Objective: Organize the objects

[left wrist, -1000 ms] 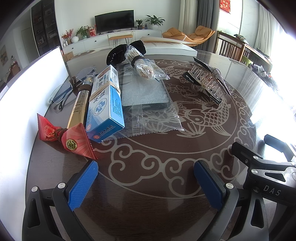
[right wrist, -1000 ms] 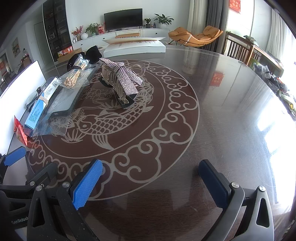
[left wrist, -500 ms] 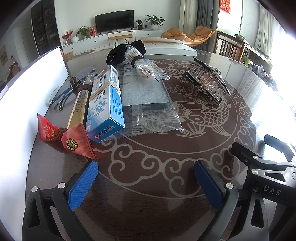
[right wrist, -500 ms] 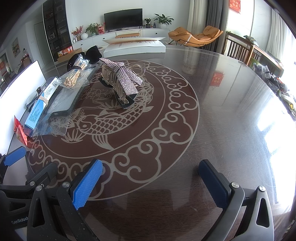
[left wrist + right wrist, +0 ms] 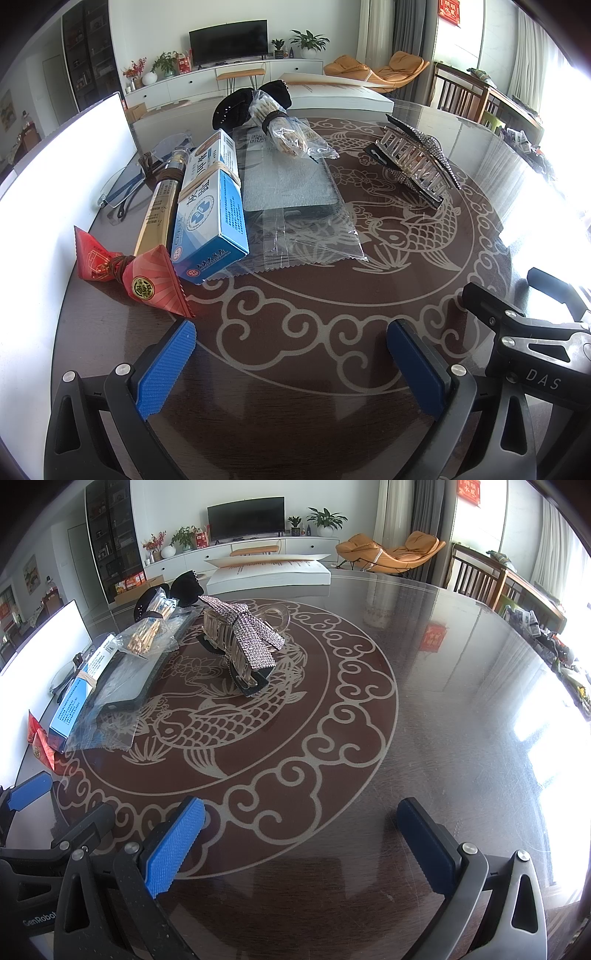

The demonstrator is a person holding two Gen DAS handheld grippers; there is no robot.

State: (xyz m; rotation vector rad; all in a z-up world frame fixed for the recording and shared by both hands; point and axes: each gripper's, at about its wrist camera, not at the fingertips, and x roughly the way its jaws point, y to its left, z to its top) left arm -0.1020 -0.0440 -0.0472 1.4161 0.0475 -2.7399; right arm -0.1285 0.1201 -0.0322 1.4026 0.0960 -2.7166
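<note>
Several objects lie in a row on the round glass table (image 5: 295, 424): a red foil packet (image 5: 144, 280), a gold tube (image 5: 157, 206), a blue and white box (image 5: 212, 206), a grey pad in clear plastic (image 5: 291, 181), a bag of sticks (image 5: 291, 136), a black hair bow (image 5: 236, 107) and a rhinestone hair claw (image 5: 417, 162) (image 5: 242, 642). My left gripper (image 5: 291, 354) is open and holds nothing, low over the table just in front of the red packet. My right gripper (image 5: 301, 834) is open too, near the front edge, well short of the hair claw.
A white board (image 5: 55, 177) stands along the table's left side, with glasses (image 5: 125, 181) beside it. A white flat box (image 5: 269, 572) lies at the table's far edge. Chairs (image 5: 476, 576) stand at the right. The right half of the table shows only glare.
</note>
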